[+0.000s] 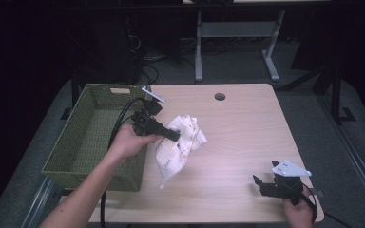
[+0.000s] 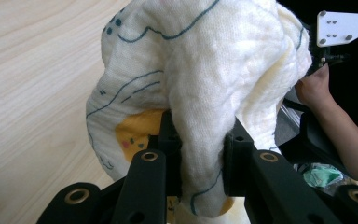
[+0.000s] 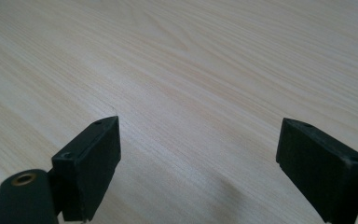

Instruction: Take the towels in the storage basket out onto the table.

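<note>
In the left gripper view the white cloth (image 2: pixel 200 79) covers the tips of the left gripper (image 2: pixel 200 154), and its top and bottom run past the picture's edges. In the high view the green basket (image 1: pixel 76 142) has its near right corner behind the person's forearm, and the room beyond the desk (image 1: pixel 247 137) is too dark to make out.
</note>
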`<act>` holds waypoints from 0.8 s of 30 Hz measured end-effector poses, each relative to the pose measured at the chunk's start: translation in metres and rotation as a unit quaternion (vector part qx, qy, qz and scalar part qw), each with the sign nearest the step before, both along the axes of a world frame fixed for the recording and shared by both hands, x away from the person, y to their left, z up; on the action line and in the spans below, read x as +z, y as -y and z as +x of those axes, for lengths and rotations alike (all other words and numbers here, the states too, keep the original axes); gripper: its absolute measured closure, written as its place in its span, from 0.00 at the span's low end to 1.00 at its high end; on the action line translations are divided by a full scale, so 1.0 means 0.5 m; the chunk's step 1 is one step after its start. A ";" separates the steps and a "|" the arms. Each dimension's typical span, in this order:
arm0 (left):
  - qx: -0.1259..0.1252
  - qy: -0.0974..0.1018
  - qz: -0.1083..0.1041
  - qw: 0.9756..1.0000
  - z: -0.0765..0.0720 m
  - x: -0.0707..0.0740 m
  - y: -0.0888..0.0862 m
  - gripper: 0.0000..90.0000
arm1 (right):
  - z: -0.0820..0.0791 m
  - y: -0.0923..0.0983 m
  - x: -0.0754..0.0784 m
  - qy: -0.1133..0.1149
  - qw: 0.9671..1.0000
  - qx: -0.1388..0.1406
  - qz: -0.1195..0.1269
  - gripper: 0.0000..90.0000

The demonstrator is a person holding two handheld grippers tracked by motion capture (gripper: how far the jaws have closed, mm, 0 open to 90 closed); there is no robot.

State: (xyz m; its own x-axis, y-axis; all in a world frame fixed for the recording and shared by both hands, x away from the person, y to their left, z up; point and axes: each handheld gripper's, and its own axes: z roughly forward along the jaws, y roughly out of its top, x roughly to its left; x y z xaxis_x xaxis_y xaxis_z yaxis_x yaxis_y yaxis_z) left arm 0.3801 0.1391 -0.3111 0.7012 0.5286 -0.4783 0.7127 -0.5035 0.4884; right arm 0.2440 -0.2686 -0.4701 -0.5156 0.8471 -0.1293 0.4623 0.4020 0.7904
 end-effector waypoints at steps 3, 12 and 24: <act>-0.005 -0.002 0.005 1.000 0.005 -0.009 0.014 0.82 | 0.000 0.000 0.001 0.001 1.000 -0.001 0.003 0.15; -0.009 -0.015 0.018 1.000 0.026 -0.050 0.063 0.82 | 0.001 0.001 0.002 0.001 1.000 -0.001 0.003 0.15; 0.008 -0.015 0.041 0.999 0.049 -0.090 0.111 0.81 | 0.000 0.001 0.004 0.005 1.000 0.000 0.004 0.15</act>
